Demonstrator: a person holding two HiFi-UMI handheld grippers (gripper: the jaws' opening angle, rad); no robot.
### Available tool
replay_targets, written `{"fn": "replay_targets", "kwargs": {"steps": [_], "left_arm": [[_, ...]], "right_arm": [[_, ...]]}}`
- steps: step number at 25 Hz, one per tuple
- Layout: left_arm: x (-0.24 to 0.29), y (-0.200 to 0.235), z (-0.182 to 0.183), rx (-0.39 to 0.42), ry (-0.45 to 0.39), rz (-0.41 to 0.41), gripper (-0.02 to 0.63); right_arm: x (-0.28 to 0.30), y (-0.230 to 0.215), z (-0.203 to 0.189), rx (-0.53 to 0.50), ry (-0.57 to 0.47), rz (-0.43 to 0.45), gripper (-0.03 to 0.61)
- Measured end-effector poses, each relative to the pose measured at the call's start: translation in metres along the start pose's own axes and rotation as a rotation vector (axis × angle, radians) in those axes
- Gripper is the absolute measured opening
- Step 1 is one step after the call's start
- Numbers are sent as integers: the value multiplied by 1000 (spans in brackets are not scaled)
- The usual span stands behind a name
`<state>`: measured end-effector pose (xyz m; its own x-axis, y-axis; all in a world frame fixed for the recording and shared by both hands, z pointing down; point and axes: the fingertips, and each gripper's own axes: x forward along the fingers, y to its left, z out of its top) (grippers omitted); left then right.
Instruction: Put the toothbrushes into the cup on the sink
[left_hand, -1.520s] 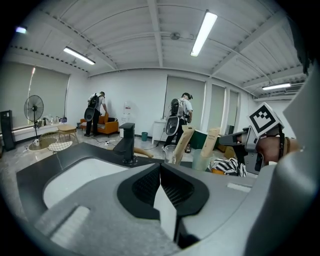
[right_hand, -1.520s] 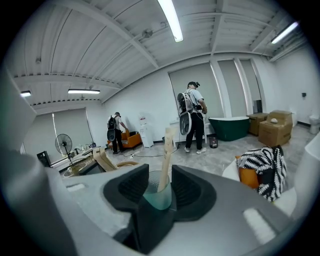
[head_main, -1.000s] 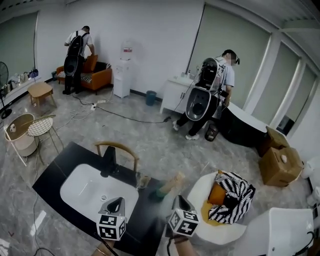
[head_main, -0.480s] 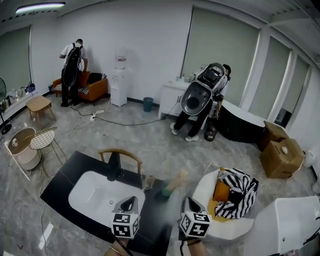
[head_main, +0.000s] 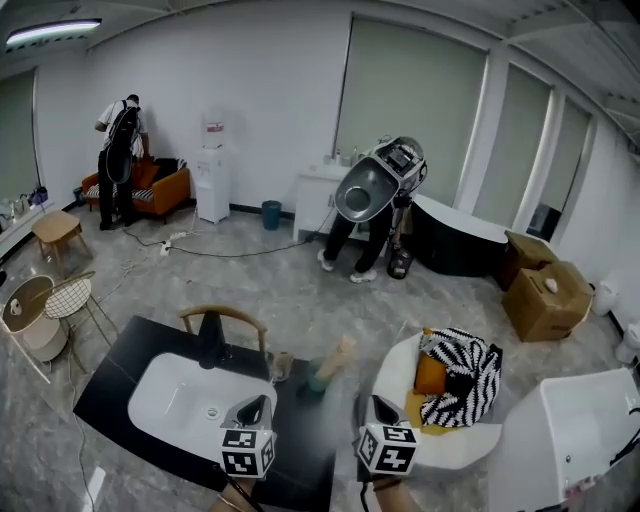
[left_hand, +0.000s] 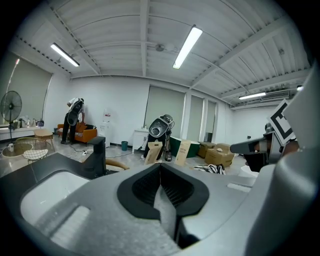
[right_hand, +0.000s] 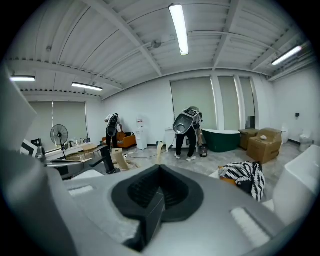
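Along the lower left of the head view, a black counter (head_main: 110, 385), with a white sink (head_main: 165, 400) sunk into it and a black faucet (head_main: 211, 340) at the far rim.

Low over the counter's near edge, side by side, the left gripper (head_main: 257, 401) and the right gripper (head_main: 377, 402). Both well apart from the cups. Probably held back there for want of anything left to carry.

On the counter right of the sink, a clear glass (head_main: 282, 364) and just beside it a teal cup (head_main: 317, 381).

Standing up out of the teal cup and leaning right, a tan toothbrush (head_main: 341, 353), apparently in a card sleeve. Kept upright by the cup's rim. Visible from the left gripper view, a second tan pack (left_hand: 154, 152) near the glass; whether inside it, impossible to tell. Task judged at or near its end.

Left fingers (left_hand: 145, 189) pressed together, pinching nothing. Right fingers (right_hand: 145, 194) likewise closed tight, with nothing between them.
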<state>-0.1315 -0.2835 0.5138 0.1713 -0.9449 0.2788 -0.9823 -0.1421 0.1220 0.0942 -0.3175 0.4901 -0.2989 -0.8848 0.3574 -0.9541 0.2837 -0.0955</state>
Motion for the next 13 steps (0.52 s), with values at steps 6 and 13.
{"fn": "replay_targets", "kwargs": {"steps": [6,13], "left_arm": [[-3,-1,-3,-1,1,-2,11],[-3,-2,-2,3,-1,-4,11]], "right_arm": [[-5,-3,-3,3,3,-7,3],[-4,-3,-4,-12,24,5,3]]}}
